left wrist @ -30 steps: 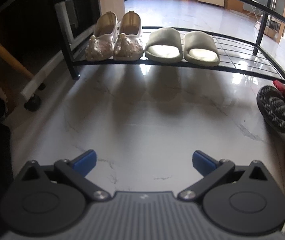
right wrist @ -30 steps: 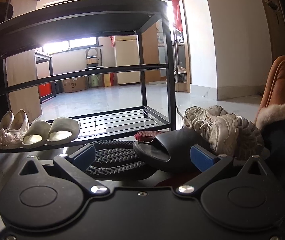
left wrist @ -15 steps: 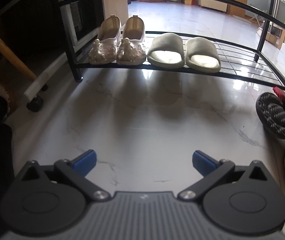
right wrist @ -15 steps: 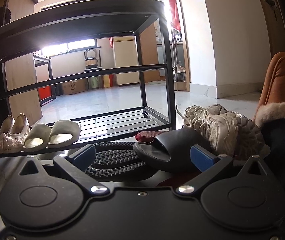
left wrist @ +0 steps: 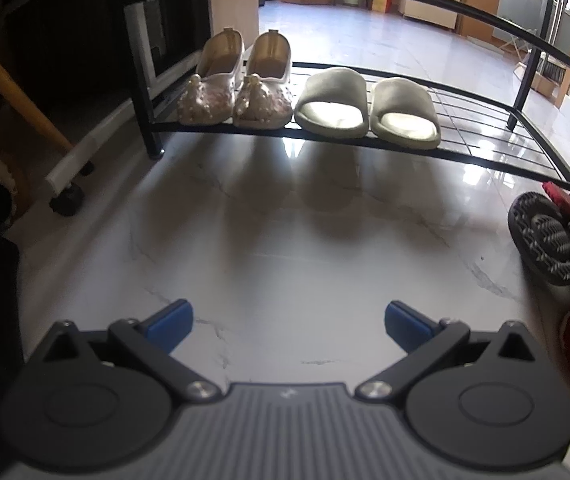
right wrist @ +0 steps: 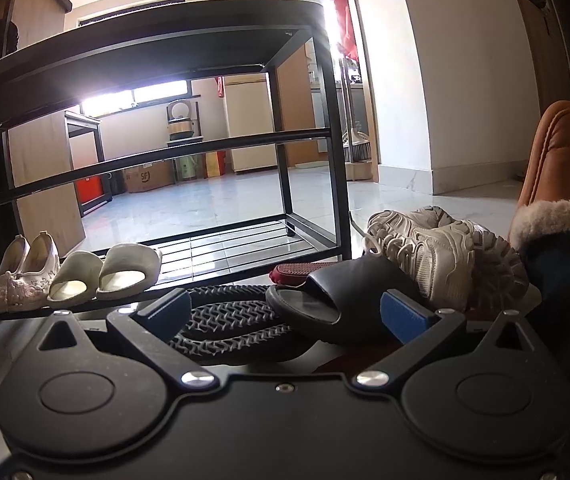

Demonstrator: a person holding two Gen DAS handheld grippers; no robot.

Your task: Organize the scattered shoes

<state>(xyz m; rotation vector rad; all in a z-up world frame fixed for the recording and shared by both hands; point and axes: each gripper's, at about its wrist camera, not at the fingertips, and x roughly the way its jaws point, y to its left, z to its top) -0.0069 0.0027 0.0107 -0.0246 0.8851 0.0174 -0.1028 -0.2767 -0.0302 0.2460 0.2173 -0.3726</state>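
Shoes lie in two groups on the pale marble floor [left wrist: 285, 248]. On the lowest tier of the black metal shoe rack [left wrist: 485, 148], two pairs already stand side by side with toes facing out: a pair of beaded cream flats [left wrist: 237, 88] at the left end and, just beside them, a pair of off-white slides [left wrist: 369, 108]. The rest of that tier to the right is bare wire. Near the rack's right leg sits the untidy heap: a black slide [right wrist: 337, 296] resting on top of an upturned black sole with zigzag tread [right wrist: 229, 328], a dark red shoe [right wrist: 297, 272] peeking out behind them, and a chunky cream sneaker [right wrist: 429, 252] tipped on its side against the pile. The left gripper [left wrist: 288, 322] hovers over open floor in front of the rack, its blue-tipped jaws spread wide with nothing between them. The right gripper [right wrist: 283, 312] is low and close to the heap, its jaws also wide and empty; the black slide and the treaded sole show through the gap, but neither blue tip touches them as far as I can see. Beside the heap on the right is a person's foot in a tan fur-lined slipper [right wrist: 561, 184] over a dark trouser leg.
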